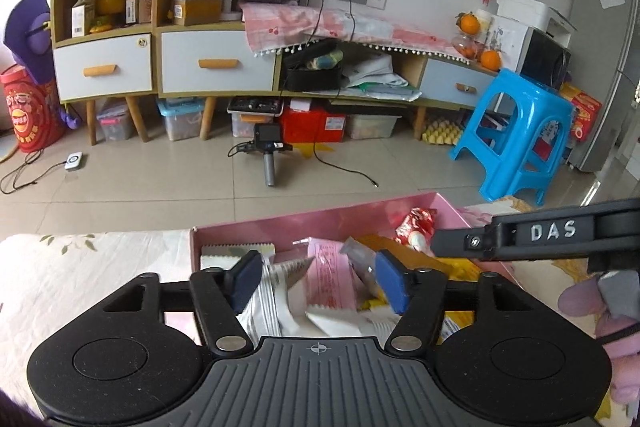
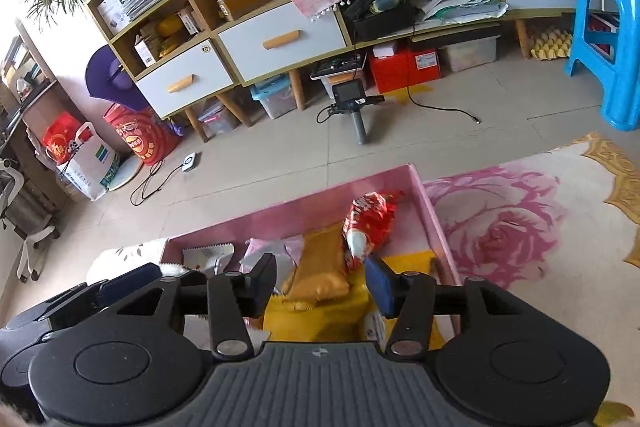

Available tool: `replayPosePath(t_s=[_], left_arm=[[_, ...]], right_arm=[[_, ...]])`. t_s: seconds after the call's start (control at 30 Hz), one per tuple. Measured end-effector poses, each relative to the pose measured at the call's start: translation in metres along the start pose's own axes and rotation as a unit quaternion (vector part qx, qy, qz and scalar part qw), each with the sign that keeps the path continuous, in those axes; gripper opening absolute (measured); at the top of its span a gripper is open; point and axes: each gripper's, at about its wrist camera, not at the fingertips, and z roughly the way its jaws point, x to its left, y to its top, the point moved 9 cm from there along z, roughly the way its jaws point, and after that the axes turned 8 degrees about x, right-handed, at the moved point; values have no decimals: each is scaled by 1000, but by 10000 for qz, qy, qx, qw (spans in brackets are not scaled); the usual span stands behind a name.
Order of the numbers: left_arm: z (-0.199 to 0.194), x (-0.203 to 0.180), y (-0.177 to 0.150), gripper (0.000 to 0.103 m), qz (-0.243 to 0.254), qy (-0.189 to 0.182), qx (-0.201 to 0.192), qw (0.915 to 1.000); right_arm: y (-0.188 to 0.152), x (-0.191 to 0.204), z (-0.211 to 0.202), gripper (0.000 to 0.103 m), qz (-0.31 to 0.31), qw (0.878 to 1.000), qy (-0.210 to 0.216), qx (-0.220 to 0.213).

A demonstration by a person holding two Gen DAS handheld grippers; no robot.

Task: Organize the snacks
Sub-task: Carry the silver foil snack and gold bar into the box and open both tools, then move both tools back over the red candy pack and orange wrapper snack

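A shallow pink box (image 1: 280, 221) (image 2: 432, 211) lies on a floral cloth and holds several snack packets. My left gripper (image 1: 318, 279) hangs open over its left part, with a pink packet (image 1: 332, 275) and a white packet (image 1: 264, 303) below the gap; the blue pads touch neither. My right gripper (image 2: 320, 283) is open above an orange packet (image 2: 320, 267) and a yellow one (image 2: 312, 319). A red packet (image 1: 414, 225) (image 2: 370, 223) lies toward the box's far right corner. The right gripper's black arm (image 1: 520, 235) crosses the left wrist view at the right.
The floral cloth (image 1: 80, 267) (image 2: 500, 223) spreads to both sides of the box. Beyond it is tiled floor with a handheld camera (image 1: 270, 155), cables, a blue plastic stool (image 1: 516, 131) and a long low cabinet (image 1: 216, 61) against the wall.
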Motion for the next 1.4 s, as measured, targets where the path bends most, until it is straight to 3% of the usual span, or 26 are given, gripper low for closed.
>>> replayPosePath(t_s=[0.2, 0.4, 0.7, 0.93, 1.07, 1.4], left_arm=[[-25, 0, -22, 75, -195, 45, 124, 9997], [-50, 4, -45, 87, -398, 129, 286, 9987], [-85, 10, -69, 96, -690, 313, 464, 9960], [-106, 19, -89, 98, -942, 456, 588, 9928], [-112, 23, -100, 99, -843, 551, 579, 9932], [-90, 19, -122, 99, -671, 544, 948, 9917]], right_arm=[[-14, 0, -29, 67, -16, 9999, -71, -142], [-39, 5, -46, 80, -260, 9994, -241, -64], [-73, 17, -70, 95, -435, 9975, -505, -220], [-93, 17, -81, 95, -411, 9970, -543, -359], [-105, 12, -78, 96, -344, 9973, -579, -284], [-118, 0, -78, 95, -875, 9920, -870, -273]])
